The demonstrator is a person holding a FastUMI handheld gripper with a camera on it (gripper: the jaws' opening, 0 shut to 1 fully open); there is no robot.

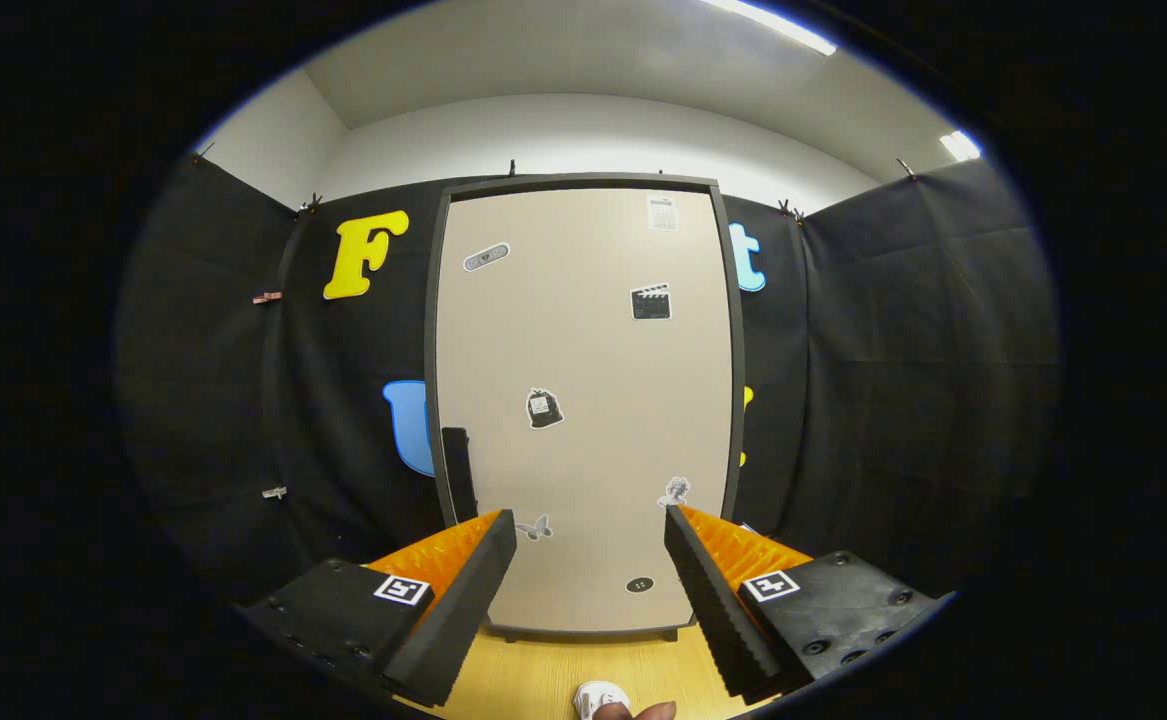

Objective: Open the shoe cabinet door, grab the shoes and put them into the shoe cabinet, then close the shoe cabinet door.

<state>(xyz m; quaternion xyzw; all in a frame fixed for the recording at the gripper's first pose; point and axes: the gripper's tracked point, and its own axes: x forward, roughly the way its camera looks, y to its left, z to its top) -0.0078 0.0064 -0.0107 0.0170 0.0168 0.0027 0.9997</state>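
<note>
A tall shoe cabinet [583, 400] with a beige door in a dark frame stands upright straight ahead, beyond my fingers. The door is shut and carries several small stickers. A dark vertical handle [457, 470] sits on the door's left edge, just above my left fingertip. My gripper [591, 530] is open, with nothing between the fingers; the lower part of the door shows in the gap. A small white piece, perhaps a shoe's tip [598, 697], peeks in on the floor below the fingers, next to a person's fingertip [655, 711].
Wooden floor [543, 670] runs from under my fingers to the cabinet's base. Black cloth walls [893, 380] close in the booth to the left, right and behind the cabinet.
</note>
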